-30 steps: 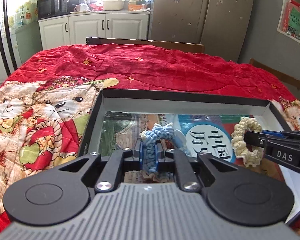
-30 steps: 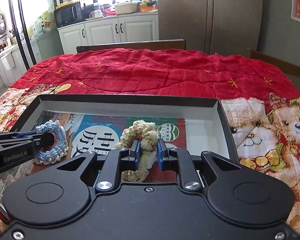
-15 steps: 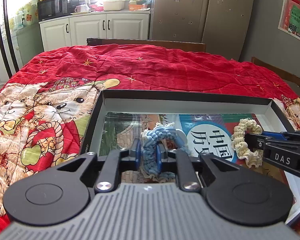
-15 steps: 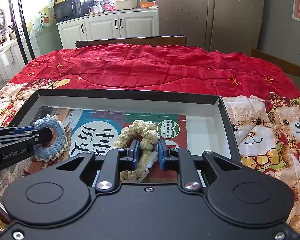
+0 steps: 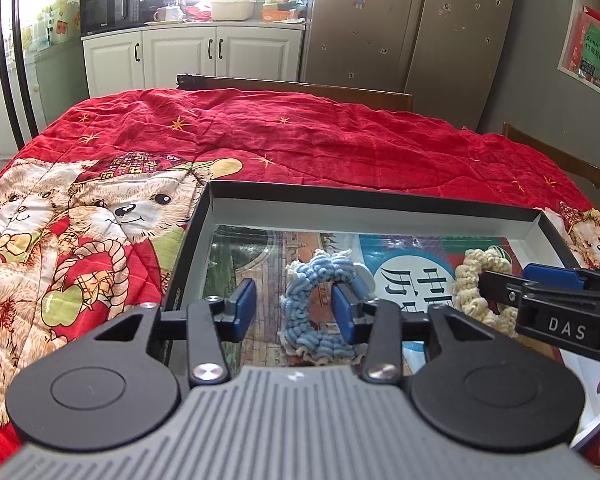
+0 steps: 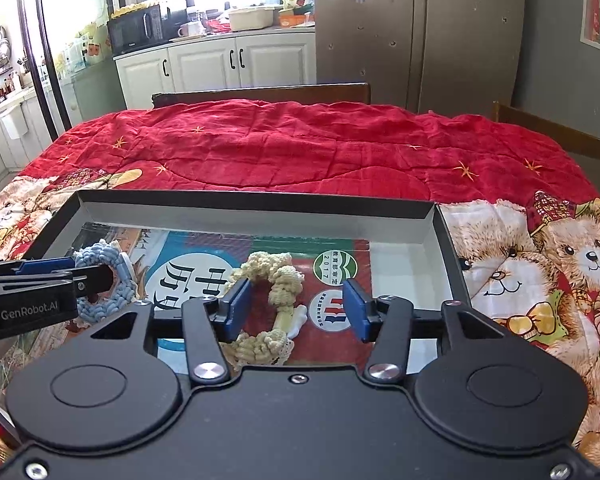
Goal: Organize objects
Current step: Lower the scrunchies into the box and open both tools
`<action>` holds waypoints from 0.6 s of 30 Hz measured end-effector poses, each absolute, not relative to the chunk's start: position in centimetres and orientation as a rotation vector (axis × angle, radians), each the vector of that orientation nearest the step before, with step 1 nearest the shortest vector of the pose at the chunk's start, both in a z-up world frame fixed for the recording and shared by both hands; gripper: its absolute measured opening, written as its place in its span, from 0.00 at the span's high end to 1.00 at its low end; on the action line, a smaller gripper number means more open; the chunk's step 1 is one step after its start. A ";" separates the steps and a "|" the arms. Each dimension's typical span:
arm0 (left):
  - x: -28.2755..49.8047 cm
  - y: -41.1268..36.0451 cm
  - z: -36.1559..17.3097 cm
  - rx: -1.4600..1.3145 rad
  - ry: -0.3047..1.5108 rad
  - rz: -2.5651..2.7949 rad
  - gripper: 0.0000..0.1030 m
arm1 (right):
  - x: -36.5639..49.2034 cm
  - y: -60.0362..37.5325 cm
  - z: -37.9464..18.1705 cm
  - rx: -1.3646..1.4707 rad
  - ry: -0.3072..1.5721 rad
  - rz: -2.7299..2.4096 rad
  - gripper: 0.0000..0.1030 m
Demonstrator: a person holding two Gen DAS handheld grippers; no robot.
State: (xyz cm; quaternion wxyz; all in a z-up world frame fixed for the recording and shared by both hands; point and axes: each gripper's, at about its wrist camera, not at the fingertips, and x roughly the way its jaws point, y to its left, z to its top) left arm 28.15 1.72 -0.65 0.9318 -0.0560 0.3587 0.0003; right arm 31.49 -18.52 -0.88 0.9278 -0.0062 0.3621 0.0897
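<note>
A blue crocheted scrunchie (image 5: 320,308) lies in a shallow black box (image 5: 372,200) on printed paper. My left gripper (image 5: 294,312) is open, its blue pads on either side of the scrunchie. A cream crocheted scrunchie (image 6: 268,312) lies further right in the same box (image 6: 256,200). My right gripper (image 6: 298,310) is open around it. In the left wrist view the cream scrunchie (image 5: 476,280) sits behind the right gripper's finger (image 5: 540,292). In the right wrist view the blue scrunchie (image 6: 108,276) sits behind the left gripper's finger (image 6: 44,280).
The box rests on a red quilt (image 5: 300,136) with teddy bear prints covering the table. Wooden chair backs (image 5: 300,88) stand at the far edge. Kitchen cabinets (image 5: 188,56) and a fridge (image 5: 412,20) are behind.
Both grippers have opened: the left let go of the blue scrunchie, the right let go of the cream one. Both scrunchies now rest on the box floor.
</note>
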 end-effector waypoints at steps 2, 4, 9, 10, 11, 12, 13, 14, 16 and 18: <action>28.1 1.8 -0.5 -0.112 0.727 0.004 0.38 | 31.4 -18.5 -0.8 -0.010 0.736 0.187 0.50; 27.9 1.8 -0.4 -0.108 0.721 0.011 0.35 | 31.3 -18.5 -0.6 -0.008 0.731 0.191 0.50; 27.3 1.9 0.3 -0.116 0.702 0.010 0.26 | 30.8 -18.5 0.0 -0.003 0.702 0.195 0.47; 27.1 2.0 0.4 -0.118 0.695 0.011 0.25 | 30.7 -18.5 0.1 -0.003 0.695 0.195 0.45; 27.0 1.9 0.6 -0.116 0.687 0.011 0.24 | 30.6 -18.6 0.3 -0.001 0.689 0.195 0.44; 26.8 1.9 0.9 -0.114 0.679 0.012 0.23 | 30.4 -18.6 0.5 0.001 0.684 0.195 0.43; 26.6 1.9 1.1 -0.111 0.671 0.015 0.23 | 30.3 -18.6 0.7 0.004 0.680 0.196 0.41; 26.5 1.9 1.3 -0.109 0.667 0.014 0.22 | 30.2 -18.6 0.9 0.006 0.675 0.198 0.40; 26.1 1.9 1.6 -0.112 0.663 0.007 0.21 | 29.9 -18.5 1.2 0.001 0.664 0.201 0.40; 25.8 2.0 1.9 -0.119 0.659 0.002 0.21 | 29.6 -18.3 1.5 -0.012 0.652 0.197 0.39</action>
